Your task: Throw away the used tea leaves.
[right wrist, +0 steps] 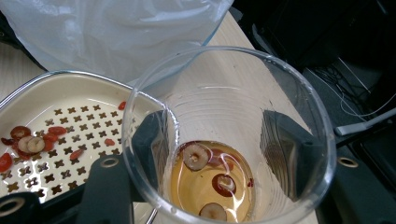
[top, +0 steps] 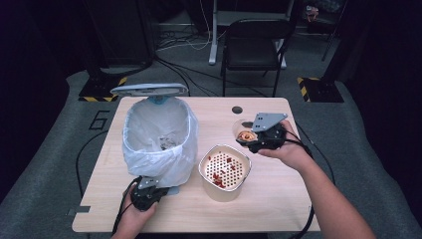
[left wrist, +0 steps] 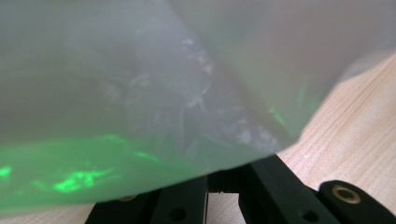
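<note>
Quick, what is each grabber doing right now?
Left gripper: at the foot of the trash bin, under its bag; open or shut cannot be told.
Right gripper: shut on the clear cup of tea.

A clear plastic cup (right wrist: 229, 140) with a little amber liquid and some red date slices is held upright between the jaws, just beside a cream strainer bowl (top: 225, 172) holding red bits, near the bag-lined bin (top: 158, 137)

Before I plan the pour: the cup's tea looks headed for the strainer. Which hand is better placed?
Right. Its gripper already clamps the cup, just beside the strainer. The left gripper sits low against the bag, away from both.
</note>
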A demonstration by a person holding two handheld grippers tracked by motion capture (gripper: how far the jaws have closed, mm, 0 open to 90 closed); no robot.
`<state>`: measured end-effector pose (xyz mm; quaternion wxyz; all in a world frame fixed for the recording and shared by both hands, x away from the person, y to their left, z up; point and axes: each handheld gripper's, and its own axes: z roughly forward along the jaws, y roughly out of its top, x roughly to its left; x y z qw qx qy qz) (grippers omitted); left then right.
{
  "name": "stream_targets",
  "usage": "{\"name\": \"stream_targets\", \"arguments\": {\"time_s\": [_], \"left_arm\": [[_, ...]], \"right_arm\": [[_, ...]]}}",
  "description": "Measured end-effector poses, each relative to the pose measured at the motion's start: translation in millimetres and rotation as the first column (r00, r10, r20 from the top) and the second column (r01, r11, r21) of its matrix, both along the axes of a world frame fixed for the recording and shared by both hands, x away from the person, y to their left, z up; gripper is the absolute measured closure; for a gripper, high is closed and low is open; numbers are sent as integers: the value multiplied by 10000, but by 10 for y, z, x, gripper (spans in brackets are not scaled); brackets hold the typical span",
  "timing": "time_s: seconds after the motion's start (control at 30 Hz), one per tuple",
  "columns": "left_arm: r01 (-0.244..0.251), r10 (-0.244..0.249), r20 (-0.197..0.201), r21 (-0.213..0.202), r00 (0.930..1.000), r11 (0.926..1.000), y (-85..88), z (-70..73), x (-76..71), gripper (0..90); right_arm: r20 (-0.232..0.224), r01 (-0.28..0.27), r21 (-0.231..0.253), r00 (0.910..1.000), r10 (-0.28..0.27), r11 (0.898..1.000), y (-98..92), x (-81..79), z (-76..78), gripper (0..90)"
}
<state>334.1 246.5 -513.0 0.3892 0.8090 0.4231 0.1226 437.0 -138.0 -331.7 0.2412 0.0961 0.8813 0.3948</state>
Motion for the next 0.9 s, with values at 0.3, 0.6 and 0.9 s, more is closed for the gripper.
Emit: {"name": "stream_targets", "arguments": {"time_s": [0.3, 0.6, 0.9], "left_arm": [[-2, 2, -9, -17, 10000, 10000, 1, 0, 1, 900], [-7, 7, -11, -23, 10000, 10000, 1, 0, 1, 900], [-3, 3, -10, -20, 10000, 10000, 1, 0, 1, 900]], "right_arm": [[377, -581, -557, 9975, 602, 9968, 116, -22, 37, 418], [756, -869, -1103, 9925, 956, 9901, 194, -55, 43, 418], [1271, -823, -1993, 9859, 1090, 9765, 264, -128, 7, 418]]}}
